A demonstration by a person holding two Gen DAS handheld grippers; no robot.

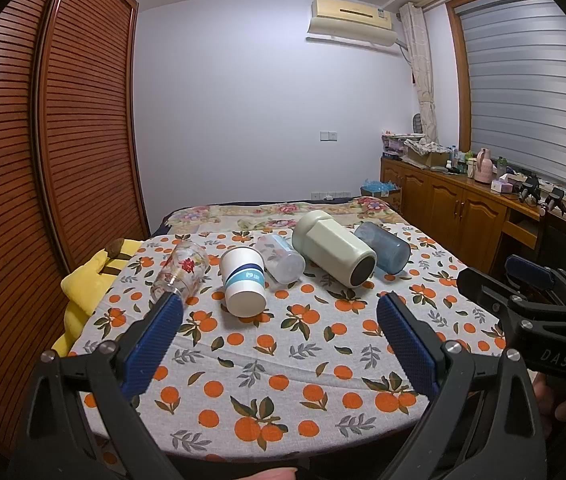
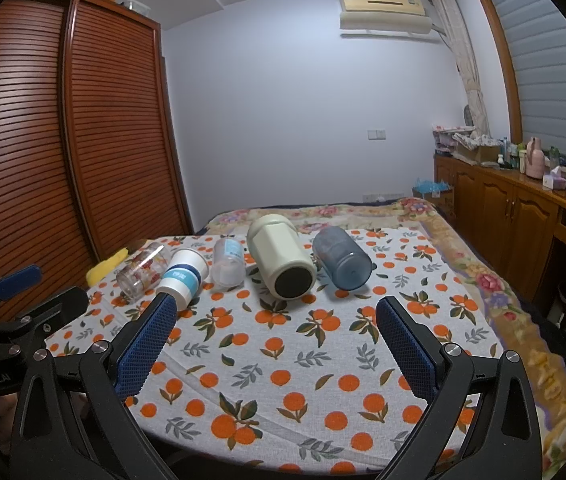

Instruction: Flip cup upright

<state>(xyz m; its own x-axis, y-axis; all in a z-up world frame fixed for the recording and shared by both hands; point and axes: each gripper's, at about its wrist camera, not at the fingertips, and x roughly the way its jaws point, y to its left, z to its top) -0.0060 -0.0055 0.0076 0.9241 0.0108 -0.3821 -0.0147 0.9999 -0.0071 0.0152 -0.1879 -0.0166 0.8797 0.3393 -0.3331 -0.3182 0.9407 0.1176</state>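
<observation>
I'm seeing five cups lying on their sides in a row on the orange-print tablecloth. The paper cup is sitting just ahead of the left gripper (spread wide, holding nothing). The right gripper is gaping empty too, with the cream tumbler ahead.

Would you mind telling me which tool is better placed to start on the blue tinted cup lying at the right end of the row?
Right tool: open, and the blue tinted cup lies just beyond its right finger.
</observation>
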